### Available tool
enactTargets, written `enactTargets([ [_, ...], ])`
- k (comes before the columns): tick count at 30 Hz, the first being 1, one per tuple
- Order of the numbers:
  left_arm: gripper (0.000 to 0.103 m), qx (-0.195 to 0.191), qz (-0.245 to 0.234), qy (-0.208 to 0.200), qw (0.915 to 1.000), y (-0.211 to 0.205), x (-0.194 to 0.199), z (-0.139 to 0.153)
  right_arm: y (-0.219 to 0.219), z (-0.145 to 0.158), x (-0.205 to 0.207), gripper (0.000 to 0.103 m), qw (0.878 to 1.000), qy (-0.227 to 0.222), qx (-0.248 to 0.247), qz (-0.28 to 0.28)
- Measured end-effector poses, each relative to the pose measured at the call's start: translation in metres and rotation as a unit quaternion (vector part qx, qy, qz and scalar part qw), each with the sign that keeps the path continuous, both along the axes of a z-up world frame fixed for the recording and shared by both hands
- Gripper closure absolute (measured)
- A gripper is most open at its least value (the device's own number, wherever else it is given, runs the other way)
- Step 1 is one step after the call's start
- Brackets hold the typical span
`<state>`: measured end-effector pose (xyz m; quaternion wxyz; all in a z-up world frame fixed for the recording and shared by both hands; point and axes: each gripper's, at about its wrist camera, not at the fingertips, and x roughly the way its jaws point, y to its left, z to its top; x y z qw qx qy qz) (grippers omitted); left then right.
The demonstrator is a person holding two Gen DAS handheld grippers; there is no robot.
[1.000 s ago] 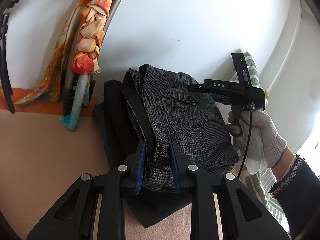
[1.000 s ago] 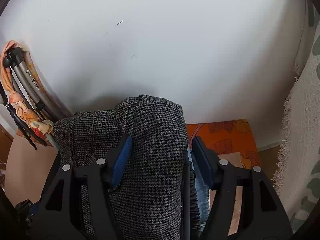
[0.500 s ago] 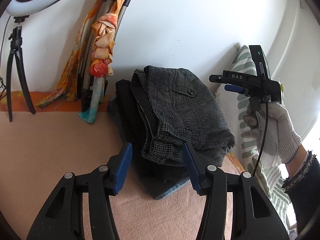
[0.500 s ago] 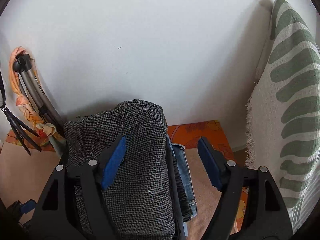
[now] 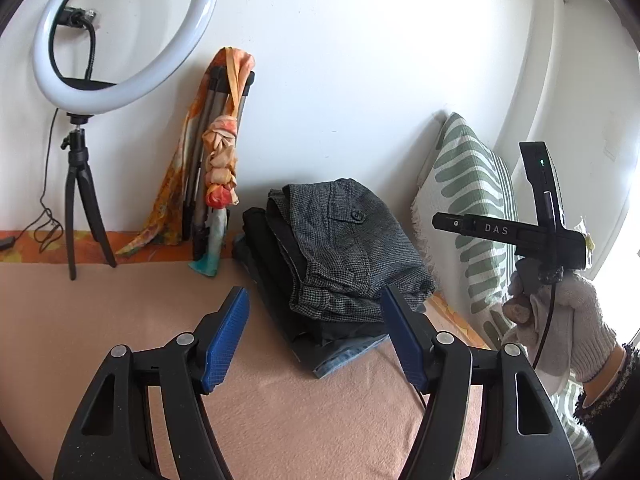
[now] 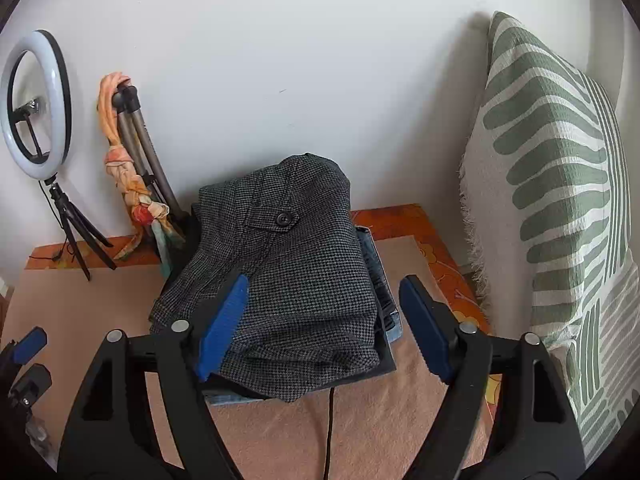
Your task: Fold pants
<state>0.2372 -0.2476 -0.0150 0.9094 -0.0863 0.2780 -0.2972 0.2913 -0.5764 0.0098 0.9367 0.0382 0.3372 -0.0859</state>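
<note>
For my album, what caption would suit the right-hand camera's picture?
Open right gripper poised over folded grey houndstooth pants topping a clothes pile, striped pillow alongside.

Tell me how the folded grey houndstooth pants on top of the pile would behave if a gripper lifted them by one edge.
The folded grey houndstooth pants would probably flop open: their layered edges lie loose and rumpled. The thick woven cloth looks grippy, not slippery. Pushed, they might slide off the dark folded clothes beneath.

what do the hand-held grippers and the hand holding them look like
Each hand-held gripper, left and right, is black plastic with triangular cut-outs, silver rivets and ribbed blue pads. Seen from the left wrist, the right one is marked "DAS", shows a green light and trails a black cable. The right hand wears a white knit glove and a dark sleeve.
</note>
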Motion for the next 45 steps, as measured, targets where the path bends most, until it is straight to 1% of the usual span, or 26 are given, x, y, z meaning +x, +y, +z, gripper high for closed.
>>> enactTargets([
  [1, 0.027, 0.003, 0.0, -0.002, 1.0, 0.004, -0.002, 0.001, 0.007, 0.001, -0.009, 0.007, 1.0, -0.006, -0.002, 0.001],
  [2, 0.022, 0.008, -0.001, -0.004, 1.0, 0.009, -0.006, 0.004, 0.013, 0.002, -0.019, 0.006, 1.0, -0.013, -0.003, 0.002],
  [3, 0.021, 0.014, -0.001, -0.008, 0.9999, 0.013, -0.011, 0.006, 0.02, 0.004, -0.029, 0.006, 1.0, -0.019, -0.004, 0.005],
  [5, 0.02, 0.035, 0.007, -0.018, 0.9992, 0.02, -0.021, 0.01, 0.032, 0.004, -0.045, 0.005, 1.0, -0.025, -0.003, 0.009],
  [7, 0.02, 0.05, 0.014, -0.024, 0.9984, 0.026, -0.03, 0.011, 0.042, 0.003, -0.061, 0.0, 1.0, -0.028, 0.004, 0.009],
  [9, 0.02, 0.058, 0.01, -0.03, 0.9978, 0.031, -0.041, 0.014, 0.051, 0.001, -0.075, 0.0, 0.999, -0.032, 0.01, 0.01],
  [12, 0.019, 0.073, 0.002, -0.04, 0.9965, 0.035, -0.054, 0.017, 0.064, -0.005, -0.092, 0.0, 1.0, -0.03, 0.003, 0.004],
  [15, 0.019, 0.089, 0.004, -0.062, 0.9941, 0.036, -0.069, 0.02, 0.072, -0.009, -0.109, 0.0, 0.999, -0.033, 0.003, -0.003],
  [19, 0.014, 0.105, 0.005, -0.088, 0.9906, 0.037, -0.086, 0.024, 0.08, -0.01, -0.129, 0.0, 0.999, -0.043, 0.007, -0.021],
  [27, 0.012, 0.097, -0.007, -0.104, 0.9898, 0.042, -0.107, 0.02, 0.098, -0.018, -0.164, 0.0, 0.997, -0.062, -0.002, -0.045],
  [28, 0.011, 0.097, -0.008, -0.104, 0.9898, 0.042, -0.108, 0.018, 0.1, -0.02, -0.167, 0.0, 0.997, -0.065, -0.001, -0.047],
  [31, 0.001, 0.095, -0.009, -0.106, 0.9898, 0.044, -0.111, 0.012, 0.104, -0.025, -0.175, 0.0, 0.996, -0.068, 0.009, -0.051],
  [34, 0.001, 0.095, -0.005, -0.113, 0.989, 0.045, -0.114, 0.008, 0.107, -0.031, -0.181, 0.0, 0.996, -0.072, 0.018, -0.055],
  [38, 0.001, 0.114, -0.002, -0.116, 0.9866, 0.044, -0.115, 0.005, 0.112, -0.036, -0.19, 0.0, 0.994, -0.084, 0.001, -0.069],
  [42, 0.001, 0.12, 0.009, -0.095, 0.9882, 0.047, -0.111, 0.0, 0.113, -0.041, -0.193, 0.0, 0.993, -0.092, 0.003, -0.081],
  [45, 0.001, 0.129, 0.016, -0.095, 0.987, 0.048, -0.11, -0.005, 0.113, -0.043, -0.191, 0.0, 0.992, -0.091, 0.007, -0.085],
])
